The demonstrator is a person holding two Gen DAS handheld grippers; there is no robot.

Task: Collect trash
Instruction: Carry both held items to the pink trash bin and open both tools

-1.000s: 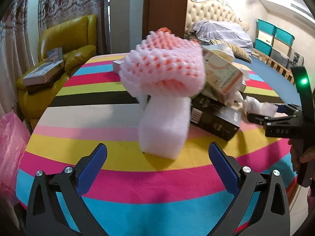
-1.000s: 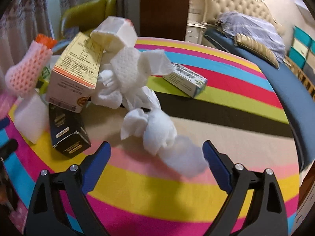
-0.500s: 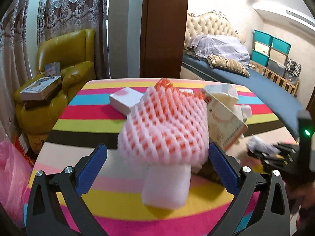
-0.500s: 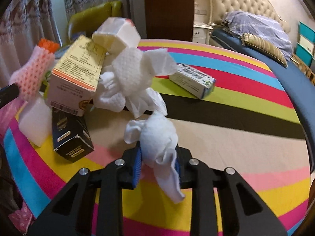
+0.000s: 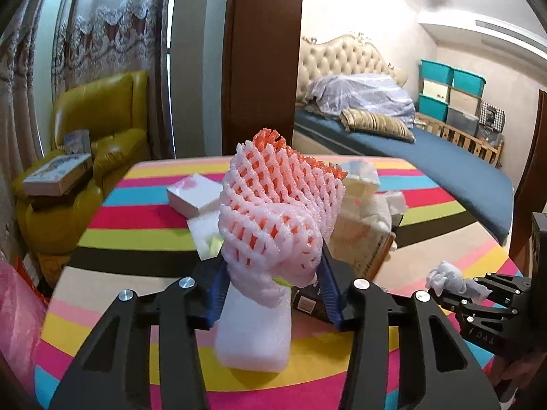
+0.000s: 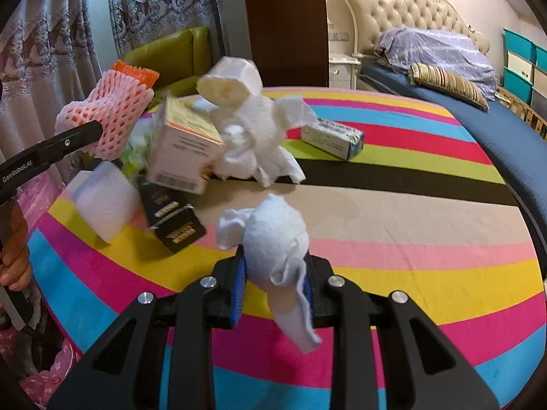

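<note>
- trash is piled on a round striped table [image 6: 393, 212]; two bits are already pinched in the tongs
- left gripper [image 5: 271, 282]: jaws closing on pink foam fruit net [image 5: 277, 212], blue pads pressing both sides of its lower end; net sits clear above white foam block [image 5: 254, 335] on the table
- right gripper [image 6: 273, 282]: clamped on crumpled white tissue wad [image 6: 273, 235], loose tail hanging below the pads
- rest of pile w/ cream carton [image 6: 184, 147] leaning over a black box [image 6: 174, 222], big crumpled paper towel [image 6: 259, 136] beside it, a paper cup [image 6: 229, 80] on top
- small white-green box [image 6: 333, 138] lies apart, further back on table
- pink-white flat box [image 5: 196, 193] at far side, seen in left view
- pink plastic bag [image 5: 17, 321] at table's left edge
- yellow armchair [image 5: 85, 143] & bed [image 5: 427, 157] behind
</note>
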